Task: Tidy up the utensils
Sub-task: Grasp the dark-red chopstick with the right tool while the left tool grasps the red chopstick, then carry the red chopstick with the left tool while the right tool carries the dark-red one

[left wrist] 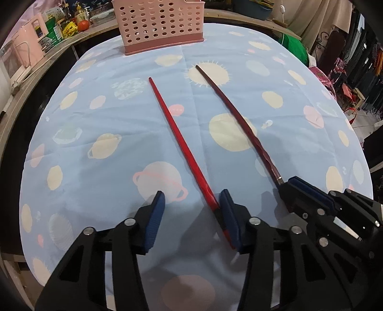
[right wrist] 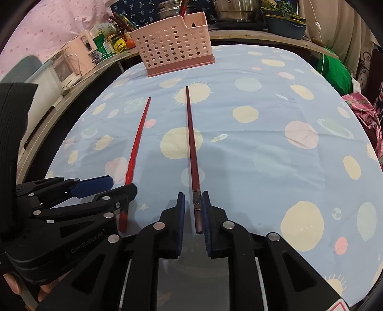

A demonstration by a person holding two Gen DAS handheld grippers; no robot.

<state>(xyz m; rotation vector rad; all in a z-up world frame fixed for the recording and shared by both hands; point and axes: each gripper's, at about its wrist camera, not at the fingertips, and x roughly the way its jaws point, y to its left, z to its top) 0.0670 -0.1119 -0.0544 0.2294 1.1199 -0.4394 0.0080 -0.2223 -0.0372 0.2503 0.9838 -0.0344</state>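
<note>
**A:** Biggest thing in shot is the blue tablecloth [right wrist: 251, 153] with planets and suns printed on it. At its far edge stands a pink perforated utensil basket [right wrist: 173, 44]. Behind that is a cluttered counter [left wrist: 31, 64]: steel pots [right wrist: 235, 9], packets, a tomato [left wrist: 83, 25], a small white appliance [right wrist: 63, 68].

**B:** And the utensils?

**A:** Two chopsticks flat on the cloth, well short of the basket. The bright red chopstick [left wrist: 179, 141] lies against the inner pad of the left gripper [left wrist: 192, 203], whose fingers stand apart, only one touching. The dark maroon chopstick [right wrist: 192, 155] has its thick end between the fingers of the right gripper [right wrist: 193, 203], which sit narrowly apart without pinching it.

**B:** Anything blocking?

**A:** Nope, clear cloth up to the basket. Only readable text is "Gen Robot AI" on the left gripper's body, seen from the right wrist camera.
</note>
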